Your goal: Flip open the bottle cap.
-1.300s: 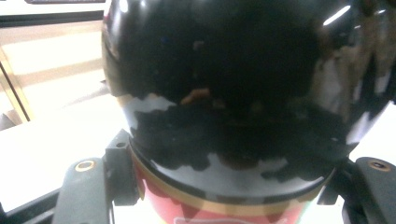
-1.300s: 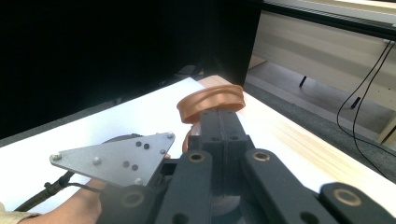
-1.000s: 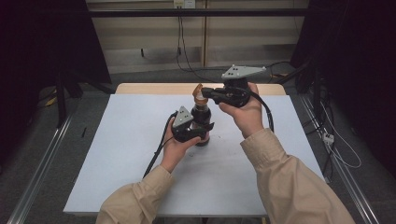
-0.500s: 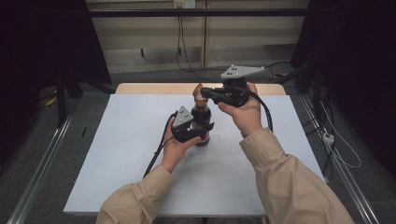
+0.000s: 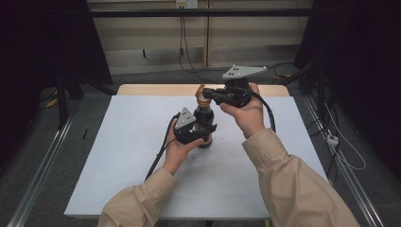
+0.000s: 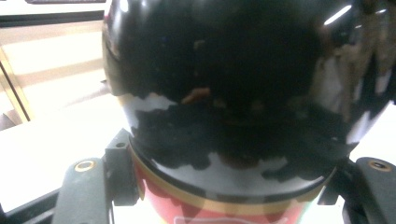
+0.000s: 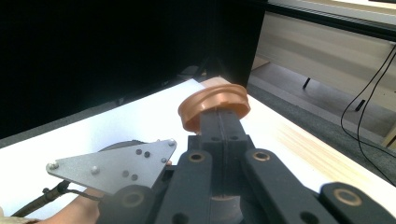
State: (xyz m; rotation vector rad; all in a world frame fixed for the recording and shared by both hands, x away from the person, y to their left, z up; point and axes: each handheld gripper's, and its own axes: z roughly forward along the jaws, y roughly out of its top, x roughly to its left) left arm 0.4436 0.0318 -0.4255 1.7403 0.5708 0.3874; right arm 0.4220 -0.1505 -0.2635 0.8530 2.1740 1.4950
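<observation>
Bottle (image 5: pixel 204 124) clamped, lid (image 7: pixel 215 106) lifted off

A: Where does the bottle (image 5: pixel 204 124) stand?
B: Mid-table (image 5: pixel 118 161), the left gripper (image 5: pixel 202 135) around it from the left.
A: The cap (image 5: pixel 202 92)?
B: Above the bottle's top, in the right gripper (image 5: pixel 208 94)

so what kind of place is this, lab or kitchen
Most likely a lab recording booth: a bare white table ringed by black curtains, metal floor rails, and loose cables along the back wall.
</observation>
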